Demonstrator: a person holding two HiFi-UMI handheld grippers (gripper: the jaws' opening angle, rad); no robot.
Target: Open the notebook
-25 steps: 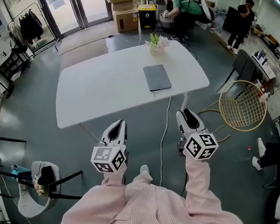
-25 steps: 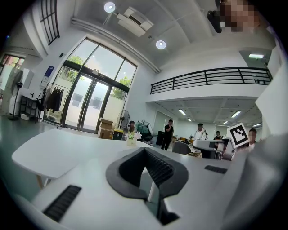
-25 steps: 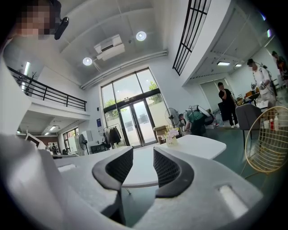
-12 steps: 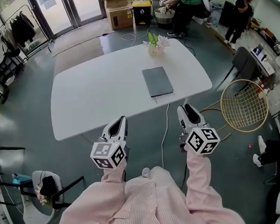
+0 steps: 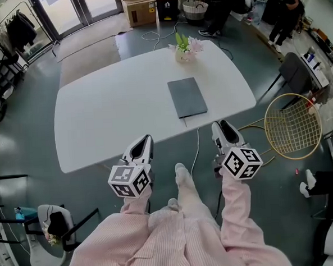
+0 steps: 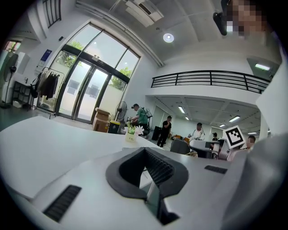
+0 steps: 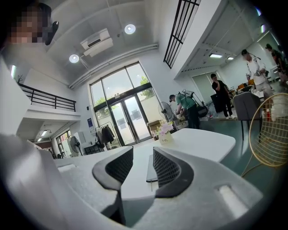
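Observation:
The notebook [image 5: 187,97] is dark grey and lies closed on the white table [image 5: 109,110], right of its middle. Both grippers hang in front of the table's near edge, above the floor and short of the notebook. My left gripper [image 5: 146,140] points at the table's front left; in the left gripper view its jaw tips [image 6: 144,149] meet with nothing held. My right gripper [image 5: 222,126] is just below the notebook's near end. In the right gripper view its jaws [image 7: 143,150] stand slightly apart, and the notebook [image 7: 150,168] shows in the gap.
A small vase of flowers [image 5: 186,48] stands at the table's far edge behind the notebook. A white cable [image 5: 194,156] runs on the floor under the table. A round gold wire chair [image 5: 292,126] stands at the right, a chair [image 5: 45,227] at the lower left. People and cardboard boxes [image 5: 138,6] are at the back.
The person has stepped toward the table, so the table and notebook sit nearer to both grippers. A foot now shows between the grippers. Both grippers keep the same pose.

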